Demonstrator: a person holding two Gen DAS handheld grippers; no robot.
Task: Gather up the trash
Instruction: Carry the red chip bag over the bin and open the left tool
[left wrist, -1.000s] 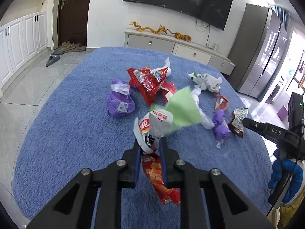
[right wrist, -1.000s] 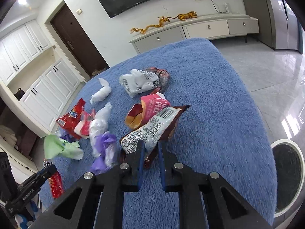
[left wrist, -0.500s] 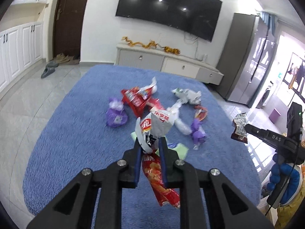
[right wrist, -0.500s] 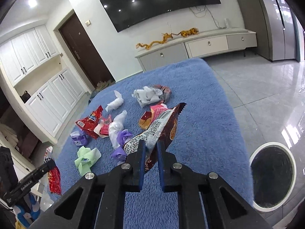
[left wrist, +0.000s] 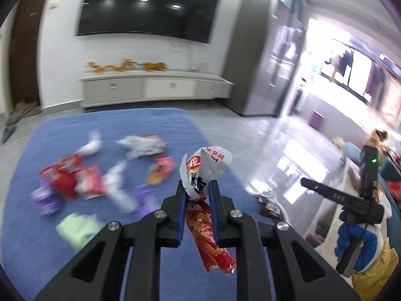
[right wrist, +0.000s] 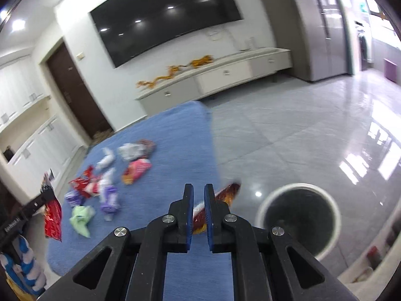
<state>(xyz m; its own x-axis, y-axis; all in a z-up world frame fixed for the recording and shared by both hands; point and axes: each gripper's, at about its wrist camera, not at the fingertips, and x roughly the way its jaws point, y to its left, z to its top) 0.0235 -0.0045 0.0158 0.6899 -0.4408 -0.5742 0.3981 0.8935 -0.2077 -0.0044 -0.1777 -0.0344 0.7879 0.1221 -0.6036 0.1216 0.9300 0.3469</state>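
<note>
My left gripper (left wrist: 197, 188) is shut on a red and white snack wrapper (left wrist: 205, 175), held high above the blue rug (left wrist: 37, 245); its red tail hangs below the jaws. My right gripper (right wrist: 198, 193) is shut on a brown and silver snack wrapper (right wrist: 226, 192), which sticks out to the right toward the round white trash bin (right wrist: 300, 214) on the tiled floor. Several wrappers lie scattered on the rug (right wrist: 175, 140): a red bag (left wrist: 62, 175), a pink and orange packet (right wrist: 136, 170), a purple wrapper (right wrist: 109, 197) and a green paper (right wrist: 81, 217).
A low white TV cabinet (left wrist: 155, 90) and a wall-mounted TV (right wrist: 165, 17) stand beyond the rug. A grey cupboard (left wrist: 265, 57) stands at the right. Glossy tiled floor (right wrist: 313, 135) lies right of the rug. The other gripper and a blue-gloved hand (left wrist: 353, 235) show at the right edge.
Both grippers have risen and swung to the right with their wrappers. The trash bin has come closer to the right gripper. The brown wrapper now hangs to the right of the jaws.
</note>
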